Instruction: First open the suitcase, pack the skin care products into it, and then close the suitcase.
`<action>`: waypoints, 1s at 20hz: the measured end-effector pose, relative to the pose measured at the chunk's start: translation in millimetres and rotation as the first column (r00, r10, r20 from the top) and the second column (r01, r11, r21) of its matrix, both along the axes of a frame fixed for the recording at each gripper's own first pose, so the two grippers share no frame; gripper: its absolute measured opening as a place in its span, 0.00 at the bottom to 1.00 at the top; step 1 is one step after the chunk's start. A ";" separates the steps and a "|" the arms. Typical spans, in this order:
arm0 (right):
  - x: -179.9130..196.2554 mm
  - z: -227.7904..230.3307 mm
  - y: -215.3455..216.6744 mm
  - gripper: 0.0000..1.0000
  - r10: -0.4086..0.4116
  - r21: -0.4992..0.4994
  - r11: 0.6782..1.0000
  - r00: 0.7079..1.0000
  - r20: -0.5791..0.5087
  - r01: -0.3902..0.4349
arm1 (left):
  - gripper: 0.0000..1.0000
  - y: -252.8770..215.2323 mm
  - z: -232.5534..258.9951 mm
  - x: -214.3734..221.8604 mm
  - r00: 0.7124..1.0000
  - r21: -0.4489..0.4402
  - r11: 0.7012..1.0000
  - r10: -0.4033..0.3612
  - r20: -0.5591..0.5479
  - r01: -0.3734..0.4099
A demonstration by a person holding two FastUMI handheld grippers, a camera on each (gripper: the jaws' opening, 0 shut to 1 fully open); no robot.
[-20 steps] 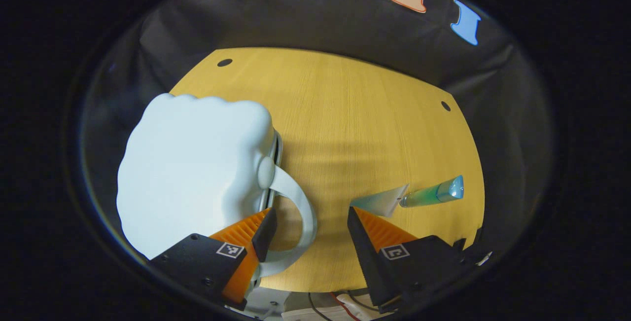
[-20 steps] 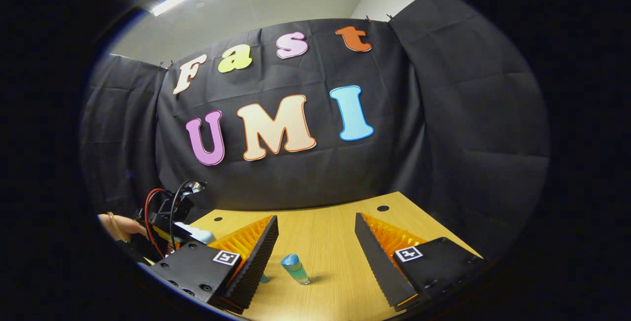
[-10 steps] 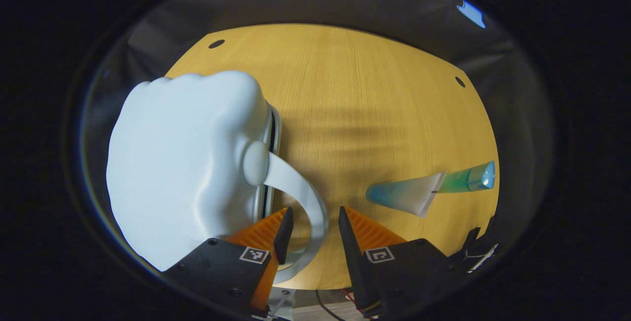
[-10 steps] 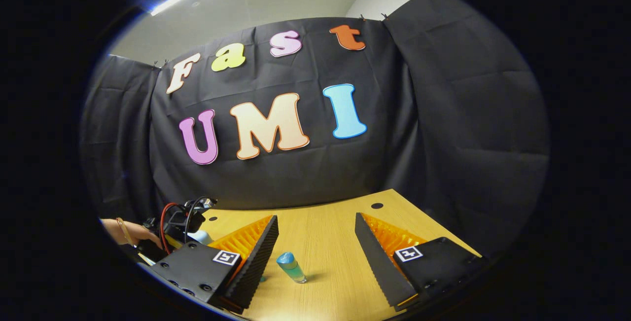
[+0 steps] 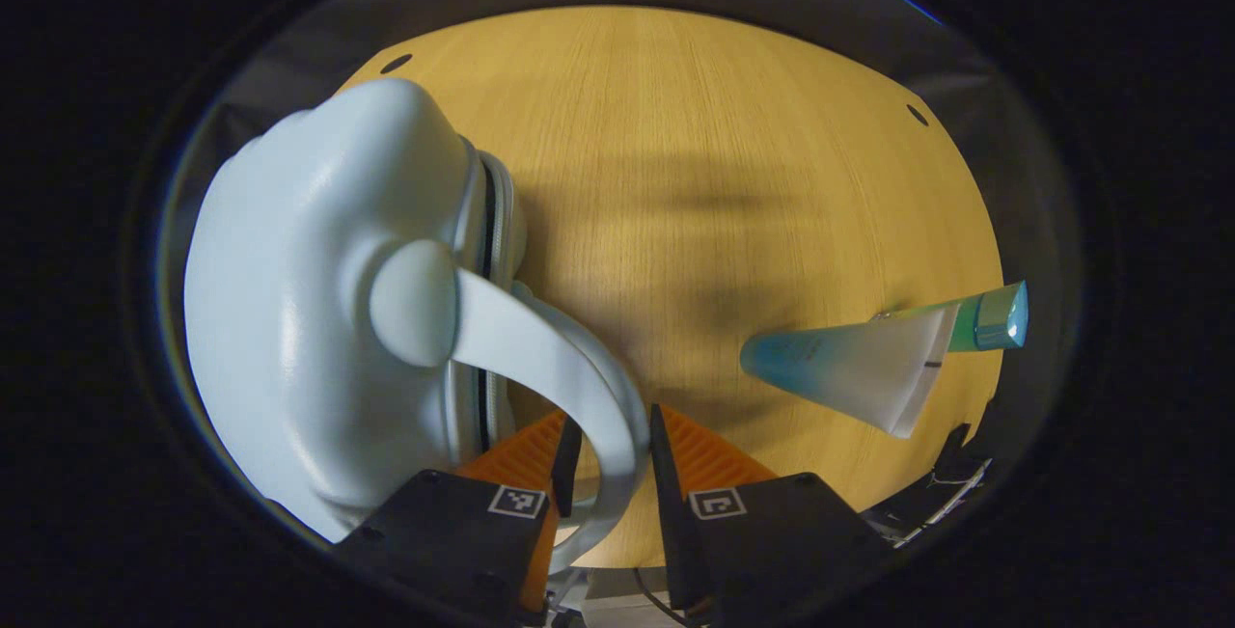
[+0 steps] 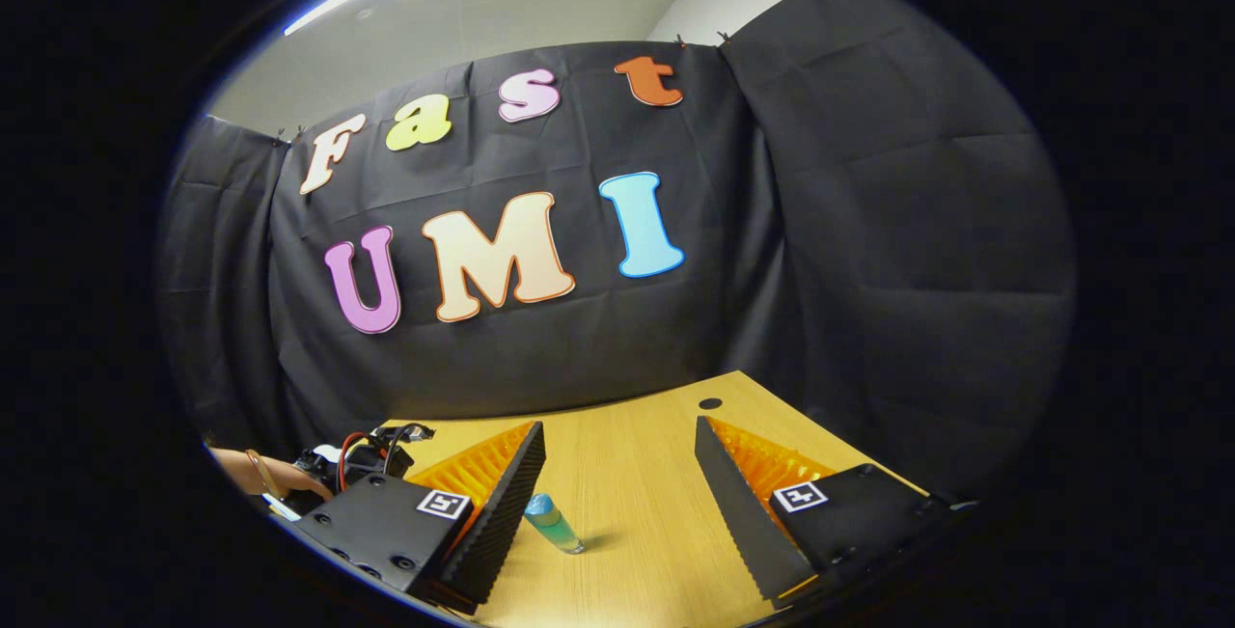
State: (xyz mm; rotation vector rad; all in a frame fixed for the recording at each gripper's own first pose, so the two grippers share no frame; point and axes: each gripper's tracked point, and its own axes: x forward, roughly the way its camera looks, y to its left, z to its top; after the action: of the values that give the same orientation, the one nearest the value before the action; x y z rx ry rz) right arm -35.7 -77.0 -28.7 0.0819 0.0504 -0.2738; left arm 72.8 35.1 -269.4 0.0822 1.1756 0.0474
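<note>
Both fingers pinching the suitcase handle.

Left tool narrowed, right tool wide.

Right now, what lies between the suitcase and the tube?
Only bare table lies between suitcase and tube, in the left gripper view.

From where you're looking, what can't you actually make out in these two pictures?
- Left gripper view: the inside of the suitcase; its pale shell hides it.
- Left gripper view: whether both fingers of the left gripper press its handle; the handle covers the contact.
- Right gripper view: the lower end of the tube, hidden behind the right gripper.
</note>
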 end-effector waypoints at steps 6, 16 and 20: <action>-6.4 -4.4 0.1 0.94 -0.017 0.003 1.000 1.000 -0.015 0.017 | 0.12 -4.4 8.3 -0.5 0.999 -0.003 0.999 -0.049 0.000 0.049; -1.7 -8.9 15.6 0.98 0.015 -0.005 1.000 0.999 -0.033 -0.015 | 0.12 -17.1 39.7 -1.1 0.995 -0.074 0.995 -0.068 0.069 0.073; -3.2 -11.1 19.6 0.98 0.022 -0.015 1.000 0.999 -0.042 -0.023 | 0.12 -21.0 71.4 -5.7 0.993 -0.109 0.991 -0.069 0.098 0.080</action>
State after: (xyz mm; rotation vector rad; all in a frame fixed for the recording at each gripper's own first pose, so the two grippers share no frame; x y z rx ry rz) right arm -38.9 -57.4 -39.8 0.0597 0.0907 -0.2534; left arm 67.0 14.1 -198.0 0.0238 1.0784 -0.0804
